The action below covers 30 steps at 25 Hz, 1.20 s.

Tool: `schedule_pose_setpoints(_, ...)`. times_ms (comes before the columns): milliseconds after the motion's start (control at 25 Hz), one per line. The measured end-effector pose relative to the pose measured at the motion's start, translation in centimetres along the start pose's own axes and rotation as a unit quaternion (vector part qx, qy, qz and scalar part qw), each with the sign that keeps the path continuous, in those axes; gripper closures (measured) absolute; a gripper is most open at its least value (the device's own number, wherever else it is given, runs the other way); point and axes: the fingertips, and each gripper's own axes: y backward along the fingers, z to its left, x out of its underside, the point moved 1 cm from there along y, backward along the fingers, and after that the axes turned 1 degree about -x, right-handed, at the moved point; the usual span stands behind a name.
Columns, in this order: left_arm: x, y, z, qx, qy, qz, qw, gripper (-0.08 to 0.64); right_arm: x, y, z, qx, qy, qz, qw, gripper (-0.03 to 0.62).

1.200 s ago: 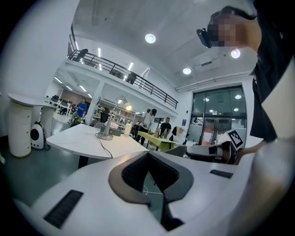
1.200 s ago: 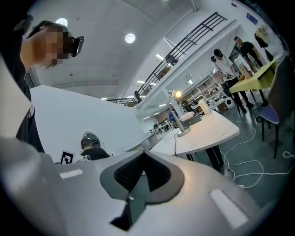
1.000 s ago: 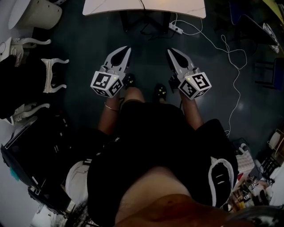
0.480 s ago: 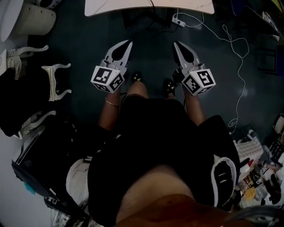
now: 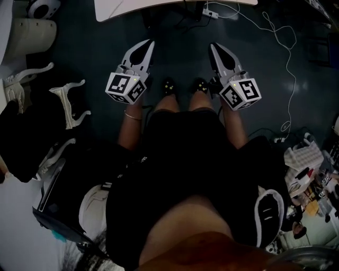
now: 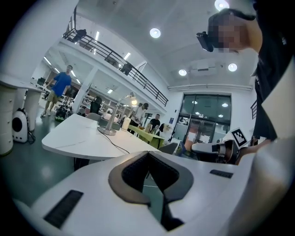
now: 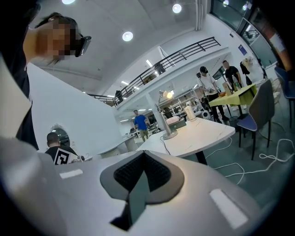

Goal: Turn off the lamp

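Note:
A silver desk lamp (image 6: 115,117) stands lit on a white table (image 6: 69,138) some way ahead in the left gripper view. The right gripper view shows the same lamp (image 7: 166,120), its head glowing, on that table (image 7: 198,133). In the head view my left gripper (image 5: 146,45) and right gripper (image 5: 216,48) are held side by side over the dark floor, pointing at the table edge (image 5: 122,8). The lamp itself is outside the head view. Both grippers are shut with nothing between their jaws, and both are well short of the lamp.
A white cable (image 5: 288,53) and a power strip (image 5: 207,11) lie on the floor at the right. White chair frames (image 5: 71,103) stand at the left, and clutter (image 5: 307,164) sits at the lower right. A chair (image 7: 258,115) and people (image 6: 57,87) are farther off.
The table edge has slid toward the top of the head view. Both grippers have risen slightly in the picture, and the person's shoes now show between them. The jaws have stayed shut.

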Motion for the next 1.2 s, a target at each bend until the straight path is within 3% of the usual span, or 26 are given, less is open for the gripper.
schedule_pose_setpoints(200,1.3,-1.6,-1.1,0.003,0.007,0.007,0.9999,0.554,0.1,0.5,-2.3,0.009,-0.001,0.008,1.000,0.591)
schedule_pose_setpoints(360,2.1,-2.5,-1.3,-0.014,0.014,0.005,0.9998,0.553,0.8,-1.1,-4.4,0.009,0.012,0.026,1.000,0.591)
schedule_pose_setpoints(640,5.3,-5.0,-0.5,-0.068,0.032,0.001,0.9972,0.553,2.1,-4.8,-7.8,-0.039,0.014,0.054,0.998,0.591)
schedule_pose_setpoints(920,9.1,-6.9,0.8,-0.078,0.033,0.014,0.9963,0.553,5.5,-10.0,-9.8,-0.063,0.024,0.074,0.995,0.589)
schedule_pose_setpoints(1200,10.6,-7.5,2.2,-0.067,0.039,0.008,0.9969,0.553,8.7,-13.7,-11.2,-0.074,0.050,0.092,0.992,0.589)
